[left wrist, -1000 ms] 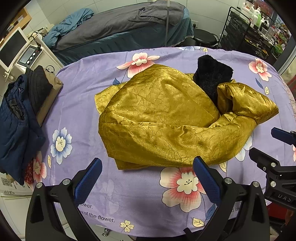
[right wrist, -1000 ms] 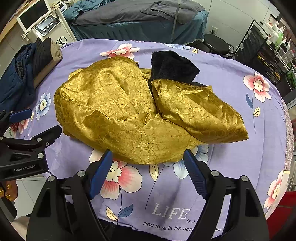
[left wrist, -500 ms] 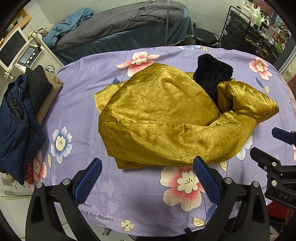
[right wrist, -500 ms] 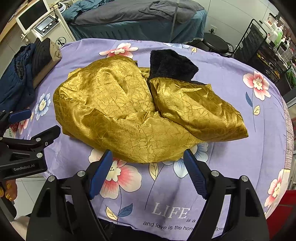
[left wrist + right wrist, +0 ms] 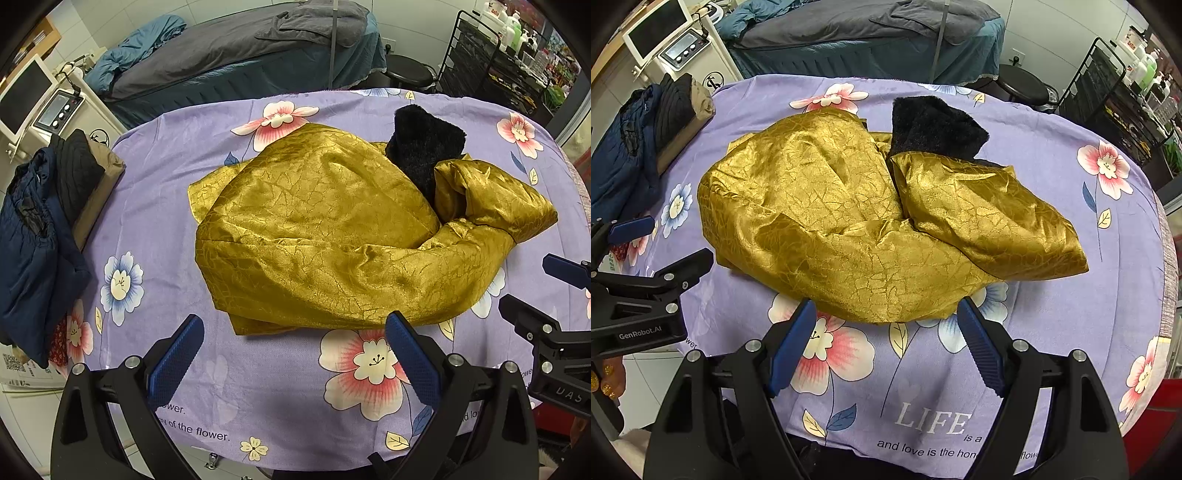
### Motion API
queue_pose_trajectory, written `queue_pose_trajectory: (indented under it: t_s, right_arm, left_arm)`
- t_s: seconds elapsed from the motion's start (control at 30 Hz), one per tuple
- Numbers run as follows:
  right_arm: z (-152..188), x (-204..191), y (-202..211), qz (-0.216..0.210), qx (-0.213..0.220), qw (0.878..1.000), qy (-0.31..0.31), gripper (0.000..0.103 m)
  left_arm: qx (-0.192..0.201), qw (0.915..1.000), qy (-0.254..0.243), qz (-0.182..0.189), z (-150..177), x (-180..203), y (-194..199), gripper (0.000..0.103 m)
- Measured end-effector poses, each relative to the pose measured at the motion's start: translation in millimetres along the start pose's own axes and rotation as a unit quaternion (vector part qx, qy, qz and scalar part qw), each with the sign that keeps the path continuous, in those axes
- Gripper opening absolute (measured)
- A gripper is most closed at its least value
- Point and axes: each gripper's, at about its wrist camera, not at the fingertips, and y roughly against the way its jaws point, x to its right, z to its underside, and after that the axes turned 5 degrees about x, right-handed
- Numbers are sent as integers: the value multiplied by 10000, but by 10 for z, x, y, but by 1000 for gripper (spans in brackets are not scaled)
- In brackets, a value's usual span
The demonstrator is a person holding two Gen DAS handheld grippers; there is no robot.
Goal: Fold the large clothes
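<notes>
**Gold Garment Bundled on the Counter, Both Grippers Empty**

The gold garment (image 5: 332,240) lay in a loose, unfolded heap near the middle of the counter (image 5: 184,192), on the purple floral cloth (image 5: 1052,314) that covered it. Its fabric was glossy, with a crackled vein-like pattern across the whole surface. One padded section, possibly a sleeve, curled around the near side of the heap and ended toward the right edge of the cloth. A black fuzzy lining (image 5: 934,129) stood out of the bundle at its far side.

The left gripper (image 5: 291,354) hovered above the cloth just short of the garment's near edge, its blue-padded fingers (image 5: 177,358) set wide apart with nothing between them. The right gripper (image 5: 886,343) hovered likewise, its fingers (image 5: 979,343) spread wide and empty, the tips close to the near hem without touching it.

A stack of dark folded clothes (image 5: 40,236) sat at the left edge of the counter.

Legible writing:
- Cloth, right wrist view: "LIFE", followed by "and love is the".
- Cloth, left wrist view: "of the flower."
- Left gripper body, seen in the right wrist view: "GenRobot.AI".
</notes>
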Motion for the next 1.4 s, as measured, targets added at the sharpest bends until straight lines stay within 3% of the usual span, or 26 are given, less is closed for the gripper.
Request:
queue_pose_trajectory:
  t_s: [1.4]
  right_arm:
    - [23, -9, -44, -4, -112, 9999, 10, 78]
  left_arm:
    - [-124, 9999, -31, 10, 17, 5, -92, 97]
